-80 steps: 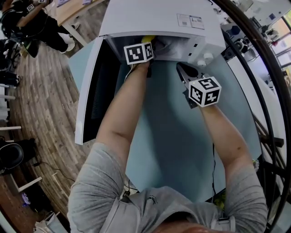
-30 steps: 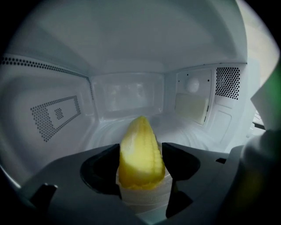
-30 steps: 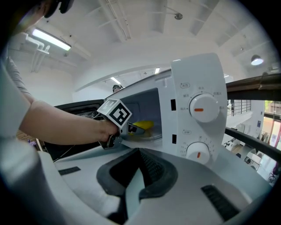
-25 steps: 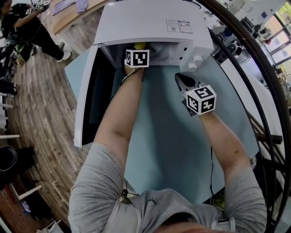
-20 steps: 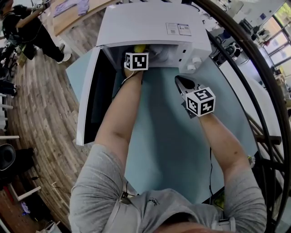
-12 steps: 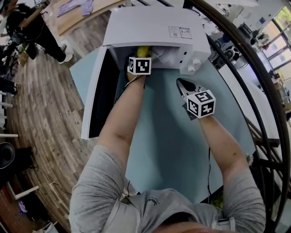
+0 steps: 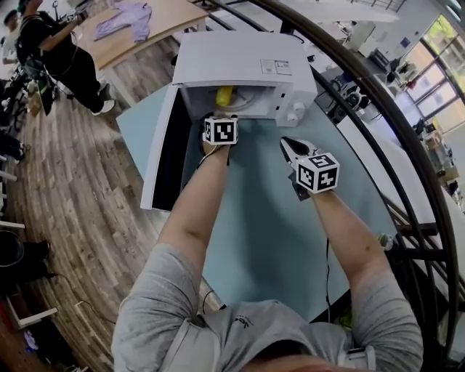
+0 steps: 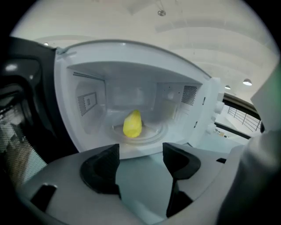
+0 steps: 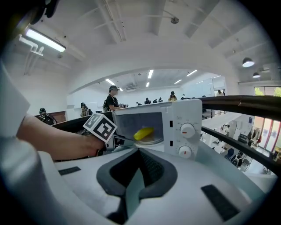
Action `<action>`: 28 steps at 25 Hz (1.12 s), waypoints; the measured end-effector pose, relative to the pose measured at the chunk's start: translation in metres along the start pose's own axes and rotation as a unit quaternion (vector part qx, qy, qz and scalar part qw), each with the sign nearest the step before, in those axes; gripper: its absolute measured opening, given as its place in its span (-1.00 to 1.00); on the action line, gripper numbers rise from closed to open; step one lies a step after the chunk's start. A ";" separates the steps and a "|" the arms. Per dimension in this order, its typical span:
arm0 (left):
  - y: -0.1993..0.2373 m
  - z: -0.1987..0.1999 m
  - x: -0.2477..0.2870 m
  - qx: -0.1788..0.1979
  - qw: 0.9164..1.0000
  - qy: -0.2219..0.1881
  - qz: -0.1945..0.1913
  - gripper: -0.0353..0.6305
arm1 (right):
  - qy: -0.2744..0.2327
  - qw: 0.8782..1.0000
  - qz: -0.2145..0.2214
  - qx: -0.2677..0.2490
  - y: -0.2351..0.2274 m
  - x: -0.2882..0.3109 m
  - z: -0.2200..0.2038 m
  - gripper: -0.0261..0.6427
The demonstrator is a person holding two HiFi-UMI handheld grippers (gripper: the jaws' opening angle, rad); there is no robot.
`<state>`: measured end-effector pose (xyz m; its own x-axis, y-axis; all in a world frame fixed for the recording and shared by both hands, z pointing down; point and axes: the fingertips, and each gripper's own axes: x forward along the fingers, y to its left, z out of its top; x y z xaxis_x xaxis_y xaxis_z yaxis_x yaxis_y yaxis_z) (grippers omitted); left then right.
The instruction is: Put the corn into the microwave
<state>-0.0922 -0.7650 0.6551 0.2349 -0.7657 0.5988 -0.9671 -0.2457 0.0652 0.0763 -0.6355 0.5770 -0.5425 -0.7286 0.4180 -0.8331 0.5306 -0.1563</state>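
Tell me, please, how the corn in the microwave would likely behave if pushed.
The corn looks rounded and tapered, so it would probably roll in a curve rather than slide. The smooth glass plate under it likely offers little grip. It seems stiff, lying straight without sagging.

Wood-plank floor [image 7: 65,167] runs down the left side of the head view. Pale blue table [image 7: 269,225] at centre. Upper left: wooden table [image 7: 156,25] with a purple cloth [image 7: 123,16] on it, person in dark clothes [image 7: 54,54] beside it. Dark curved railing [image 7: 378,109] sweeps from top to right edge; windows [image 7: 445,33] in the upper right corner. Right gripper view: white beamed ceiling, tube light [image 9: 44,39] upper left, round lamp [image 9: 248,62] upper right, strip lights [image 9: 150,74] centre, people [image 9: 112,97] standing far back.
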 end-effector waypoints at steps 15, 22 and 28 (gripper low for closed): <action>-0.042 -0.062 -0.126 -0.059 0.996 -0.026 -0.059 -0.10 | 0.003 1.000 -0.014 0.023 0.046 -0.118 -0.029 -0.87; -0.080 -0.099 -0.223 -0.081 0.991 -0.045 -0.092 -0.28 | -0.010 0.999 -0.009 0.038 0.067 -0.199 -0.055 -0.87; -0.133 -0.126 -0.327 -0.102 0.984 -0.077 -0.126 -0.42 | -0.005 0.999 0.008 0.032 0.101 -0.283 -0.088 -0.87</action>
<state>-0.0525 -0.4075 0.5511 0.4665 -0.7810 0.4152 -0.8718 -0.3266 0.3651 0.1549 -0.3373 0.5214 -0.5560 -0.7252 0.4061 -0.8297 0.5130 -0.2199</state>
